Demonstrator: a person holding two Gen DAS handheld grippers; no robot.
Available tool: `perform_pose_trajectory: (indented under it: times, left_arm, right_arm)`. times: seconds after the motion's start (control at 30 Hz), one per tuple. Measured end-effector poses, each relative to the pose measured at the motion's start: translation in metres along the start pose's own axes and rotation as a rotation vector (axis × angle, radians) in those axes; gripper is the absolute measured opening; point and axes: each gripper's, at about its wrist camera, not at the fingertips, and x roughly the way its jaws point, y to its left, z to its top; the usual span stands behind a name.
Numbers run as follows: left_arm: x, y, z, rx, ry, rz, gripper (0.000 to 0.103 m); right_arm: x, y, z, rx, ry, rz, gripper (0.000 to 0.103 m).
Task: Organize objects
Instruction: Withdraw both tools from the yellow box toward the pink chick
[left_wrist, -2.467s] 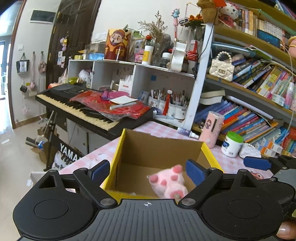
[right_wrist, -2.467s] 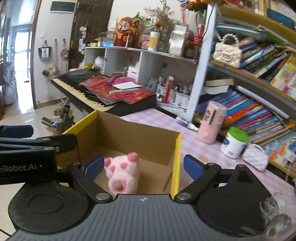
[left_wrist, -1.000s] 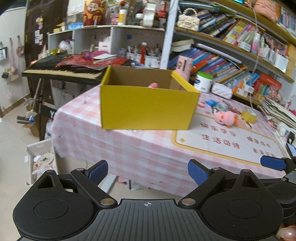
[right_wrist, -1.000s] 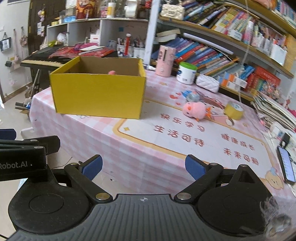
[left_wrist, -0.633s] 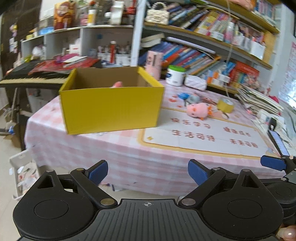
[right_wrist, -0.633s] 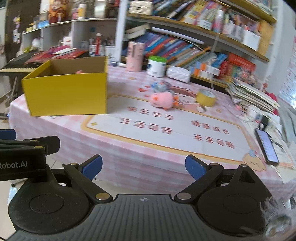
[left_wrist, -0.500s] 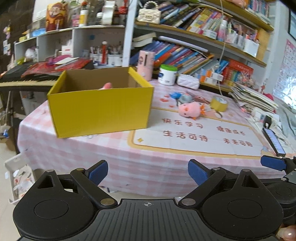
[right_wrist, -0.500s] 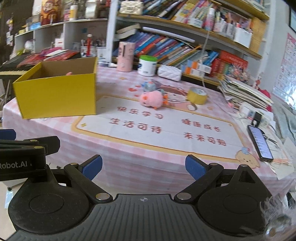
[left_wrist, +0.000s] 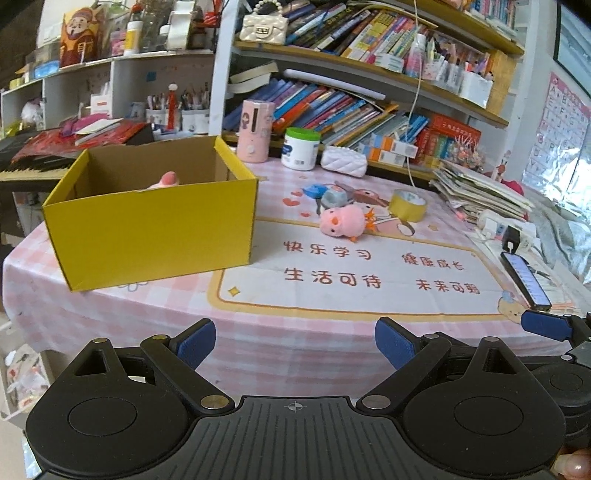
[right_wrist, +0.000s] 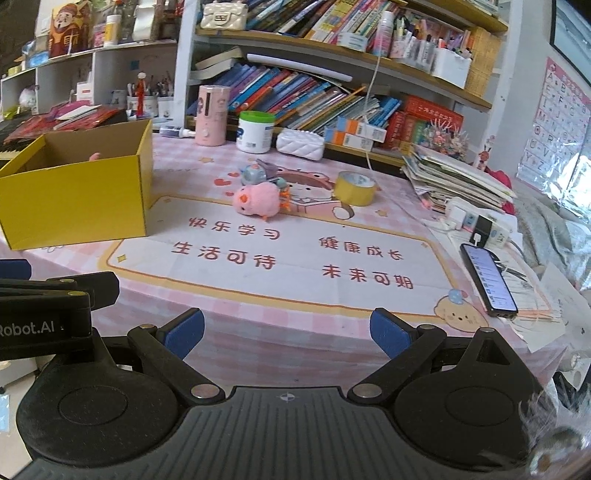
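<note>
Left gripper (left_wrist: 294, 341) and right gripper (right_wrist: 286, 330): jaws spread wide, holding nothing. Pink chick plush (right_wrist: 258, 199) lies on the surface beside the yellow box (right_wrist: 74, 195).

Pink plush chick (left_wrist: 345, 220) lies on the mat beside open yellow box (left_wrist: 155, 229).

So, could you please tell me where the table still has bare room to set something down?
The printed mat is bare between the yellow box, the phone and the near edge. Behind, it is crowded: pink chick plush, blue toy and tape roll cluster together.
</note>
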Motion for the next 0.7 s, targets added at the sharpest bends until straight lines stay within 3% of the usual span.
perform_pose_trajectory:
  times: [0.7]
  left_arm:
    - [0.024,-0.017,0.012,0.027,0.008,-0.048,0.095]
  right_arm:
    - [0.014,-0.016,0.006,0.028,0.005,-0.054,0.097]
